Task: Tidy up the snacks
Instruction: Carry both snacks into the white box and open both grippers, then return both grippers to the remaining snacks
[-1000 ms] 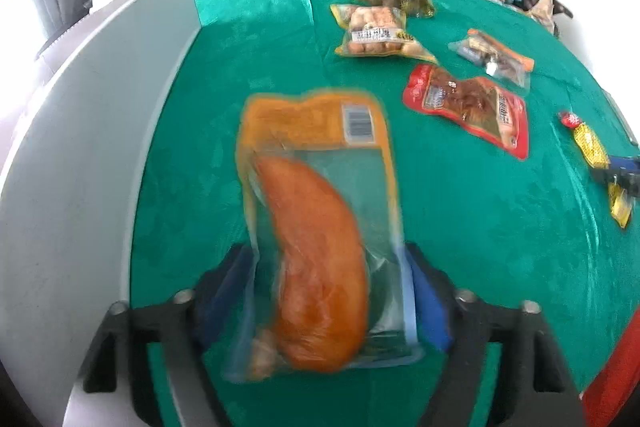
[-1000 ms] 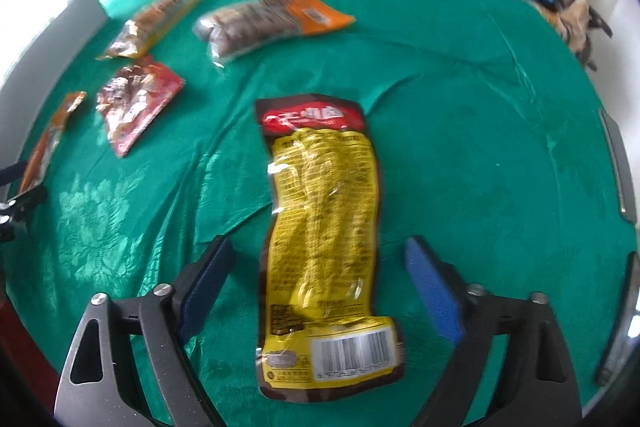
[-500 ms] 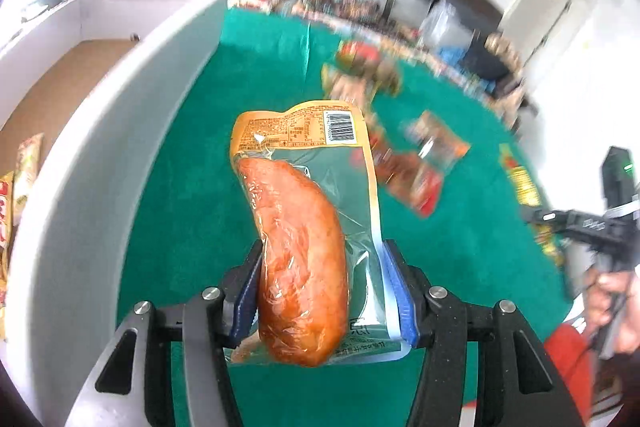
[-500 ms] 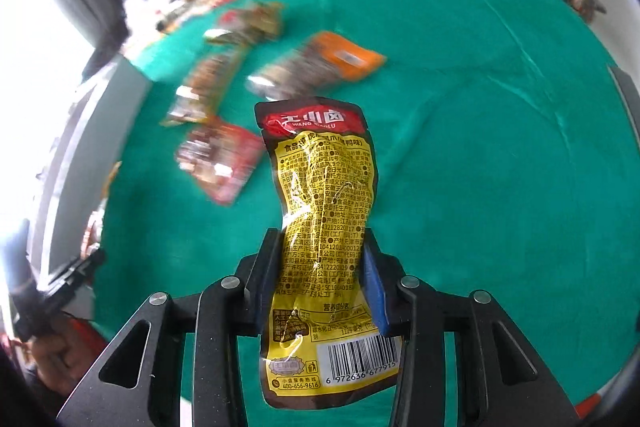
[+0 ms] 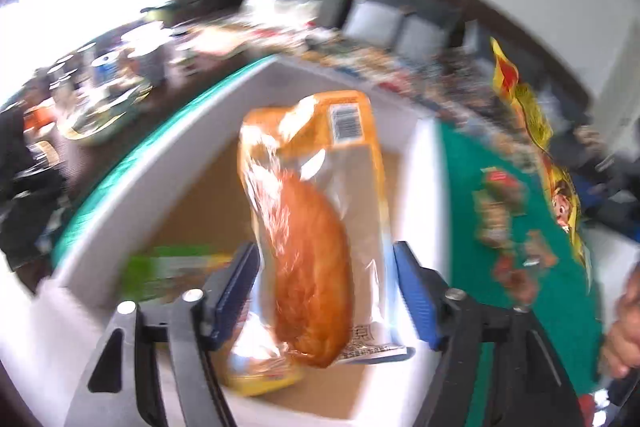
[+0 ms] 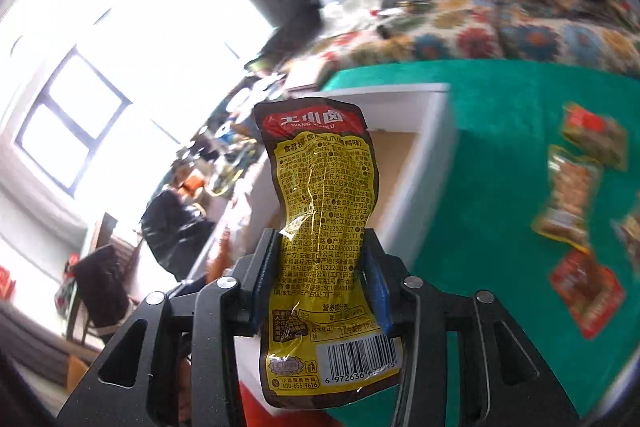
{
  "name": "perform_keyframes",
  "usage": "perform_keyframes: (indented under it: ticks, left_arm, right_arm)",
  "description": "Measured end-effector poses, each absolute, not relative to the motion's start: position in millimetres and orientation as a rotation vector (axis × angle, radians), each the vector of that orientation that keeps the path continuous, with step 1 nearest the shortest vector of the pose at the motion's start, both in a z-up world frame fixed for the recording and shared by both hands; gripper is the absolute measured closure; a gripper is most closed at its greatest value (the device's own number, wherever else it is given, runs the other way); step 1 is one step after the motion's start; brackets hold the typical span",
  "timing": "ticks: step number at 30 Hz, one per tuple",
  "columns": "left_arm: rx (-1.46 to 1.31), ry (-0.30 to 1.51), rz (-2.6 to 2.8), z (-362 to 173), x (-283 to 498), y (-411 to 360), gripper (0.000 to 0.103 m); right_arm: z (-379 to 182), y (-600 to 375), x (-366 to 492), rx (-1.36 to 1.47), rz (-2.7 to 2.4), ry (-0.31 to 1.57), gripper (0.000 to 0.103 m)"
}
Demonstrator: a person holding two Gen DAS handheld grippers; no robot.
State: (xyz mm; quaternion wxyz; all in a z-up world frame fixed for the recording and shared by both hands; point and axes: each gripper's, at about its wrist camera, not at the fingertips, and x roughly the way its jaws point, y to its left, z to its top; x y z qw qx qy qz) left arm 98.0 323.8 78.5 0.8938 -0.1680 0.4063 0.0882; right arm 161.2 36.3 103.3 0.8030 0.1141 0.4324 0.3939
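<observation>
Hovering over the white box (image 5: 424,163), the left gripper (image 5: 324,291) stands spread, sausage pack (image 5: 312,227) loose between; right gripper (image 6: 320,279) pinches the yellow pouch (image 6: 324,247) short of it.

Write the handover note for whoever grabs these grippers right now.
Left gripper: jaws just opening, loose around the sausage pack, above the white box.
Right gripper: jaws just opening too, pads seemingly touching the yellow packet, box ahead.
Done: a green packet lies in the box.
Left: drop both in, then fetch the packets on the green cloth.
</observation>
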Motion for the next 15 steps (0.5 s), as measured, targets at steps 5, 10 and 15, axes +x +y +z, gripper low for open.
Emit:
perform_keyframes:
  ticks: [5, 10, 15]
  left_arm:
    - [-0.388, 0.888, 0.278, 52, 78, 359, 0.007]
    - [-0.469, 0.849, 0.243, 49, 68, 338, 0.006]
    - [-0.387, 0.803, 0.045, 79, 85, 250, 0.006]
  right_arm:
    - [106, 106, 147, 0.112, 0.844, 0.88, 0.031]
    - [112, 63, 132, 0.005, 0.795, 0.762, 0.028]
    - [53, -34, 132, -0.23, 0.56, 0.696, 0.028]
